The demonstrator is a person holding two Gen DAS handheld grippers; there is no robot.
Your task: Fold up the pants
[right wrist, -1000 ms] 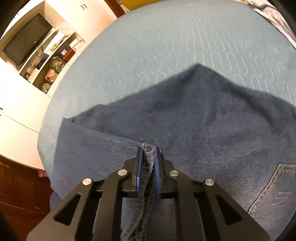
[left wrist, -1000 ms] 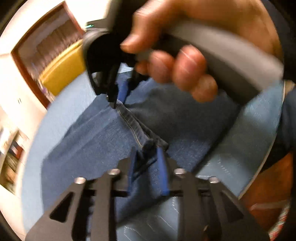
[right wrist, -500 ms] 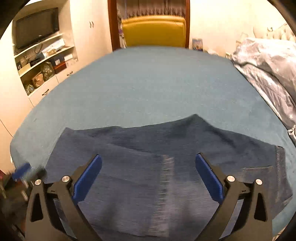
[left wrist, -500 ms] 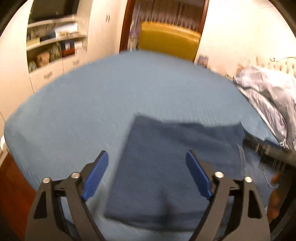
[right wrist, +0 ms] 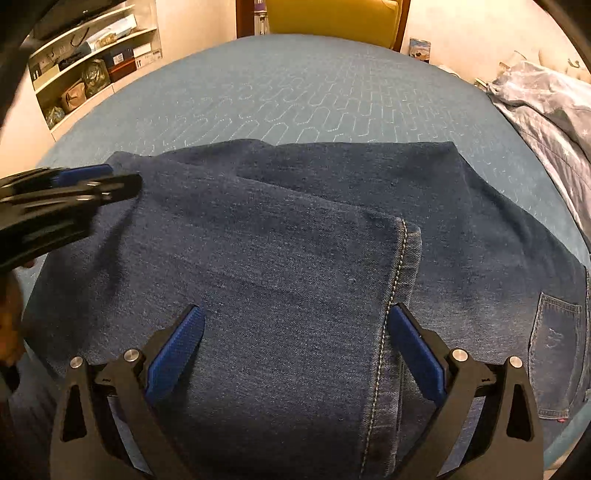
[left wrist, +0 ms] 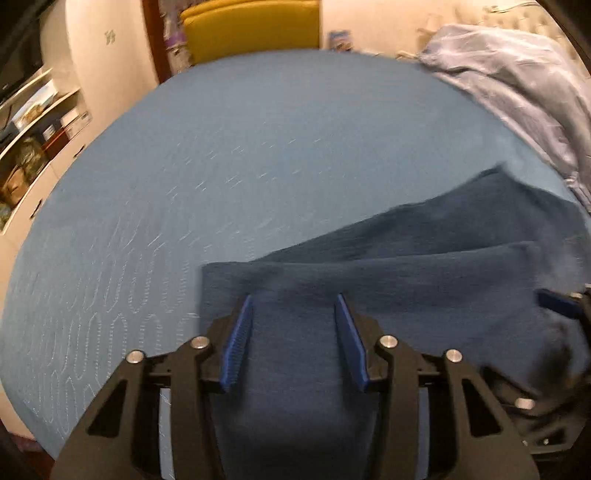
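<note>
Dark blue jeans [right wrist: 295,240] lie folded on the bed, one leg laid over the other with its stitched hem [right wrist: 400,258] on top and a back pocket [right wrist: 554,332] at the right. My right gripper [right wrist: 297,343] hangs wide open just above the folded leg, gripping nothing. My left gripper [left wrist: 293,332] hovers over the left end of the jeans [left wrist: 406,280]. Its jaws are closing, denim lies under and between them, and the pads do not press on it. In the right wrist view the left gripper [right wrist: 110,179] reaches in from the left.
The blue quilted bed cover [left wrist: 258,147] stretches beyond the jeans to a yellow chair [left wrist: 251,26]. A crumpled grey-blue blanket [left wrist: 517,92] lies at the right edge. Wall shelves [right wrist: 92,62] with boxes and bags stand at the left.
Both grippers have let go of the jeans hem and drawn back. The right one opened wide. The left one swung to the left end of the fold, opened, then narrowed.
</note>
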